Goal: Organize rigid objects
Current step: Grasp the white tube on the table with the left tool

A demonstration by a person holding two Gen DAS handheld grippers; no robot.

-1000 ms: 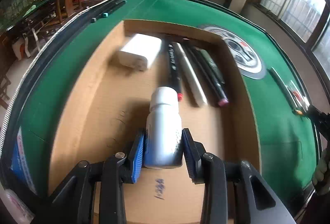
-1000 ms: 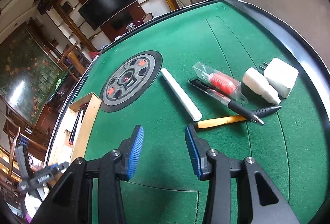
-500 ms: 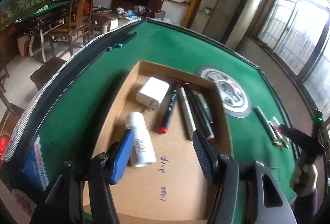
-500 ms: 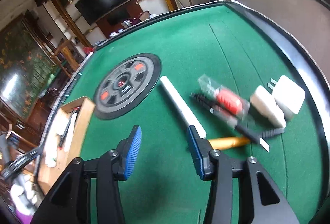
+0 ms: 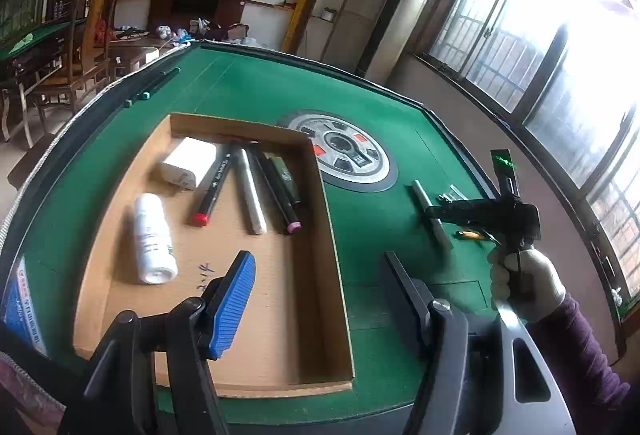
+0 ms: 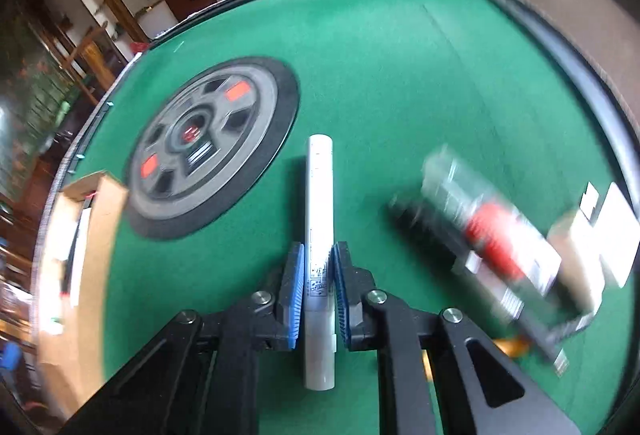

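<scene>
The left gripper (image 5: 320,299) is held above the near end of the cardboard tray (image 5: 332,235), its fingers (image 5: 232,307) spread wide with nothing between them. The tray rests on the green surface (image 5: 248,95). In it, the white bottle (image 5: 153,239) lies on its side near the left wall, clear of the gripper. A white charger block (image 5: 188,162) sits toward the far left corner. Beside it, 4 pens are laid roughly parallel: a black marker with a red cap (image 5: 214,189), a white pen (image 5: 251,191), a black marker with a pink end (image 5: 276,191) and a dark green pen (image 5: 285,177).

The right gripper (image 6: 317,291) is seen in its own view pinching a white tube pen (image 6: 319,255) about its middle, the blue fingers (image 6: 295,295) pressed against both sides after just closing on it. The pen lies along the line of the fingers on the green surface, just right of the round grey disc (image 6: 208,143) set in the surface. To the right, blurred by motion, are a clear packet with a red item (image 6: 492,235), a black pen (image 6: 432,231) under it, and white objects (image 6: 600,231) near the edge; a yellow item (image 6: 508,347) shows behind the right finger. In the left view, a gloved hand (image 5: 524,275) is seen holding the right gripper's handle over those loose things.
</scene>
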